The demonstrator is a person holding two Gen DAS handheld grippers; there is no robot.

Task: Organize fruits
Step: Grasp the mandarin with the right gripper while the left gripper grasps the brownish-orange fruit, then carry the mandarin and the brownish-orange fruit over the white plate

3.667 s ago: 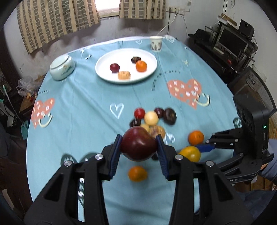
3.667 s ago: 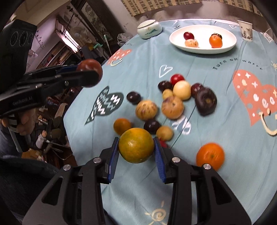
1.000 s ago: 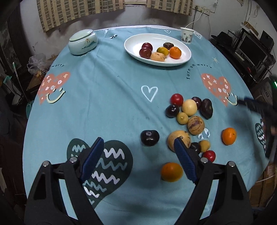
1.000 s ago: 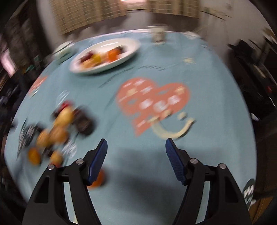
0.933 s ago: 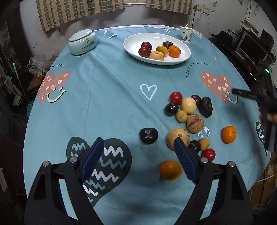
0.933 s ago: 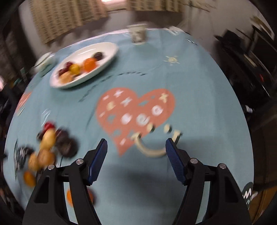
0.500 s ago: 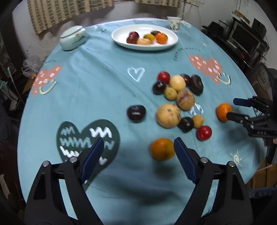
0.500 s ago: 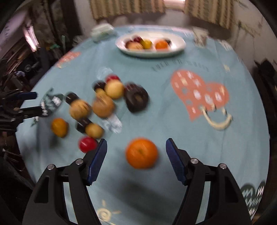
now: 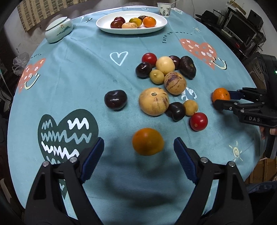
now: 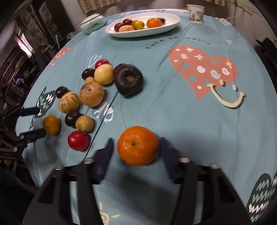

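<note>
Since half a second ago both your grippers have dropped closer to the cloth. Your right gripper [image 10: 136,147] now straddles the mandarin [image 10: 138,145], which earlier lay ahead of its tips; jaws narrowed to either side of it, though blur hides whether the pads touch. Your left gripper [image 9: 138,147] stands wide open, the orange citrus [image 9: 147,141] between its jaws and apart from both pads.

Open room: bare blue tablecloth [image 9: 83,69] lies left of the loose fruit and between that cluster and the white plate [image 9: 161,26] at the far edge. The mandarin sits near the right edge of the table; the citrus near the front edge.

Count, plate: six fruits. Count, cloth: thirteen, comprising two orange, two red, four dark plums, a larger dark wrinkled fruit, two striped melons, one pale yellow round, two small yellow. One lidded ceramic jar [image 9: 58,32] far left, one paper cup [image 9: 163,7] beyond the plate
</note>
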